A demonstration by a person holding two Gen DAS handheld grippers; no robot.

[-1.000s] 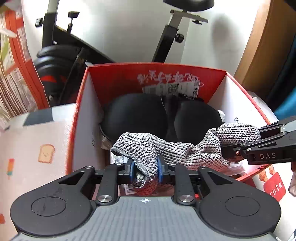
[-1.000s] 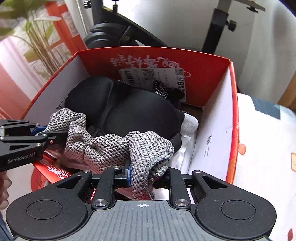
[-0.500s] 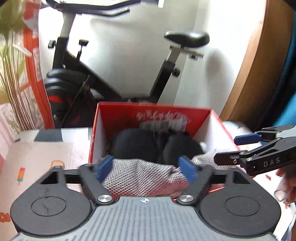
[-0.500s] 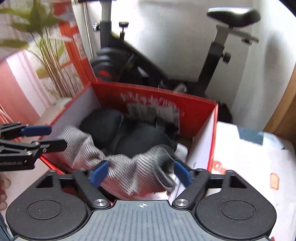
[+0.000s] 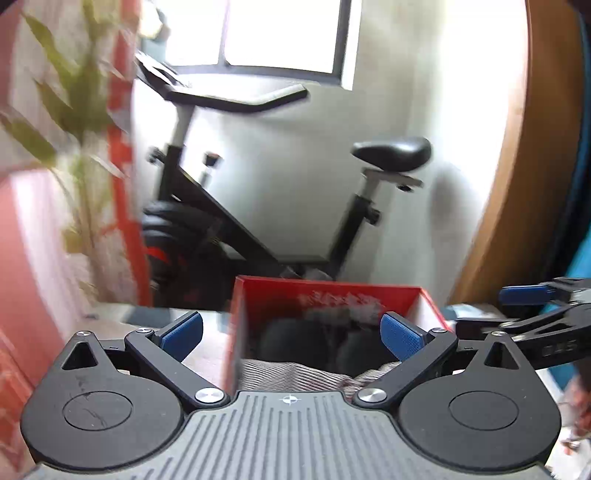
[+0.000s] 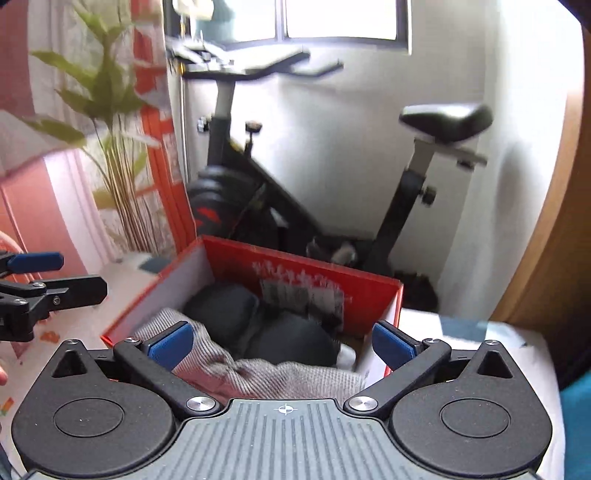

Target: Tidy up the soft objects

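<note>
A black exercise bike (image 6: 295,206) stands against a white wall (image 5: 295,184) under a bright window (image 5: 280,33); a leafy plant (image 6: 107,110) at left.

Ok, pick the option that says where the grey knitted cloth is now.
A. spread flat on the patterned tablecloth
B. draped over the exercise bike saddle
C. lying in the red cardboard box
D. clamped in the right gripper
C: the grey knitted cloth lies in the red cardboard box against the black padded items, and the right gripper is opening with nothing between its pads.
</note>
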